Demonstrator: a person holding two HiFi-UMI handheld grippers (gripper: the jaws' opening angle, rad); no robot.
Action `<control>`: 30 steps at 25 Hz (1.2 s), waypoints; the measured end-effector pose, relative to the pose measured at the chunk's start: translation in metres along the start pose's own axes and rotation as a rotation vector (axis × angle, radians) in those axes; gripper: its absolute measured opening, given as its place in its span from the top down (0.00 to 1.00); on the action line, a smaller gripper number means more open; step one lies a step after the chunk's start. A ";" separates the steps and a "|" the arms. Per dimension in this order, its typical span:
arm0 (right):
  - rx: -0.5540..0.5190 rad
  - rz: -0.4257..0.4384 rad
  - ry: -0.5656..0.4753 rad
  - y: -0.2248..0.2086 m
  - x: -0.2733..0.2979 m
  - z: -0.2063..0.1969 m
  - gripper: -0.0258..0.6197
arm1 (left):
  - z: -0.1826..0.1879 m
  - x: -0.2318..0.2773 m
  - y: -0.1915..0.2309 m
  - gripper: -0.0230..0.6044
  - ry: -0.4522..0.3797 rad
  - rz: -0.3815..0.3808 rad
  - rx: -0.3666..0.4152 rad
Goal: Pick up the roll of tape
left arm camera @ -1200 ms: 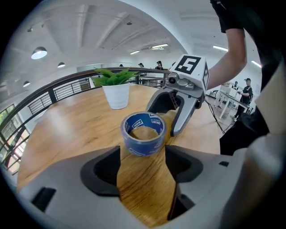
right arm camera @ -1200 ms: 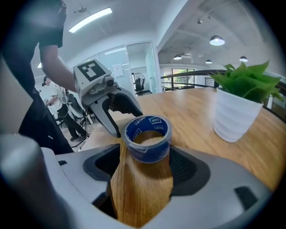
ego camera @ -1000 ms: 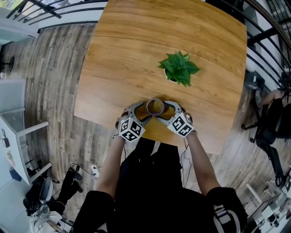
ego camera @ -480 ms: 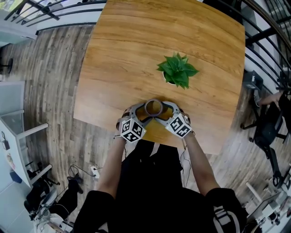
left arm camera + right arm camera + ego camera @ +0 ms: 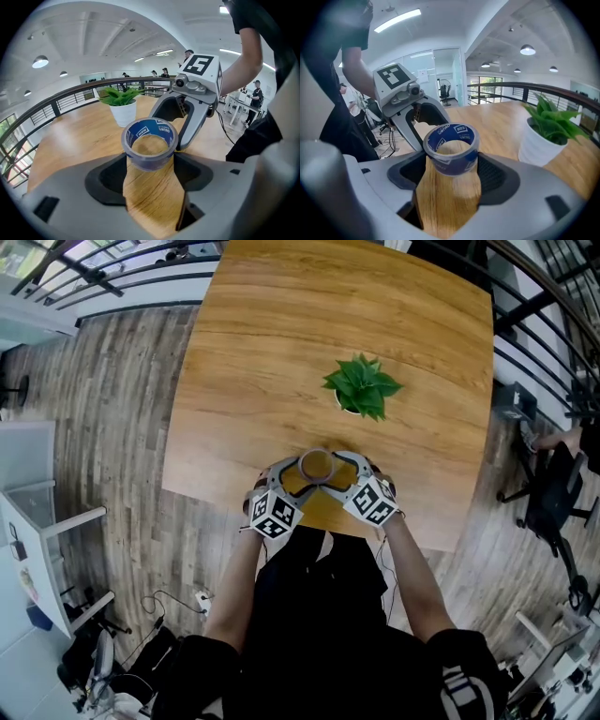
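**Roll caught between two facing grippers, axis upright**

I have the roll of tape (image 5: 317, 465) sitting near my edge of the tabletop (image 5: 262, 352), hole facing up, so its axis stands vertical. The potted plant (image 5: 364, 387) is well apart, further back.

The left gripper (image 5: 295, 472) comes at the roll from my left and the right gripper (image 5: 339, 470) from my right, so they point at each other with the roll between them. Neither is nearer; both have it right at the tips.

In the left gripper view the roll fills the gap at the far end of the fingers (image 5: 110, 176), its blue wall against the pads on either side. The right gripper view shows the same, the fingers (image 5: 497, 176) set narrow onto the roll's wall. I judge both pairs closed on it, though contact is at the tips only, not deep in.

I cannot tell whether the roll's base rests on the wood or has just cleared it. The coming move is a straight lift, and both grippers must rise together or the roll will tilt between them
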State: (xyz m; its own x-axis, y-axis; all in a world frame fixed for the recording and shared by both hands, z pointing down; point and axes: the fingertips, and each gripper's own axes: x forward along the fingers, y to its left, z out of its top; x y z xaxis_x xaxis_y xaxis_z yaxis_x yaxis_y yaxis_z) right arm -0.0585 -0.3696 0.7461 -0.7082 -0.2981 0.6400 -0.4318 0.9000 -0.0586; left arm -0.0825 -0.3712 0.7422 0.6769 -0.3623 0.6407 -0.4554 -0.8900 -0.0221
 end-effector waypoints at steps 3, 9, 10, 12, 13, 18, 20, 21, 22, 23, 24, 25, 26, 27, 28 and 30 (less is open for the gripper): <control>-0.008 0.000 -0.011 0.011 -0.007 0.013 0.41 | 0.005 -0.017 -0.004 0.45 -0.011 0.004 -0.006; -0.017 -0.020 -0.039 0.027 -0.022 0.034 0.41 | 0.018 -0.044 -0.010 0.45 -0.037 0.015 0.025; -0.020 -0.025 -0.043 0.028 -0.025 0.037 0.41 | 0.020 -0.047 -0.010 0.45 -0.040 0.018 0.031; -0.028 -0.033 -0.051 0.029 -0.029 0.042 0.41 | 0.025 -0.053 -0.011 0.45 -0.043 0.027 0.046; -0.033 -0.037 -0.056 0.030 -0.032 0.044 0.41 | 0.028 -0.056 -0.012 0.45 -0.046 0.033 0.054; -0.076 -0.044 -0.074 0.032 -0.052 0.059 0.41 | 0.048 -0.068 -0.018 0.45 -0.073 0.067 0.052; -0.091 -0.043 -0.077 0.032 -0.063 0.061 0.41 | 0.057 -0.070 -0.022 0.45 -0.083 0.081 0.046; -0.099 -0.044 -0.080 0.031 -0.067 0.063 0.41 | 0.062 -0.071 -0.024 0.45 -0.087 0.089 0.046; -0.107 -0.045 -0.084 0.031 -0.072 0.064 0.41 | 0.066 -0.072 -0.025 0.45 -0.090 0.096 0.049; -0.112 -0.046 -0.090 0.030 -0.077 0.066 0.41 | 0.072 -0.073 -0.027 0.45 -0.093 0.102 0.055; -0.116 -0.047 -0.096 0.030 -0.083 0.067 0.41 | 0.077 -0.075 -0.029 0.45 -0.096 0.109 0.063; -0.118 -0.046 -0.102 0.029 -0.088 0.068 0.41 | 0.083 -0.076 -0.031 0.45 -0.099 0.117 0.070; -0.123 -0.044 -0.107 0.029 -0.093 0.069 0.41 | 0.088 -0.077 -0.033 0.45 -0.099 0.126 0.077; -0.131 -0.042 -0.111 0.029 -0.098 0.071 0.41 | 0.092 -0.078 -0.035 0.45 -0.099 0.137 0.084; -0.141 -0.039 -0.115 0.029 -0.102 0.072 0.41 | 0.096 -0.080 -0.037 0.45 -0.097 0.149 0.089; -0.159 -0.032 -0.124 0.031 -0.109 0.074 0.41 | 0.102 -0.083 -0.043 0.45 -0.094 0.172 0.092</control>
State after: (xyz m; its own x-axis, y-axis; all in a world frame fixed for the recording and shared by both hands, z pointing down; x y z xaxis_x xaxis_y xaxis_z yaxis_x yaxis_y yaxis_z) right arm -0.0355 -0.3327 0.6177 -0.7630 -0.3551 0.5401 -0.3682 0.9255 0.0883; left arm -0.0603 -0.3315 0.6116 0.6466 -0.5311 0.5476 -0.5170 -0.8329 -0.1973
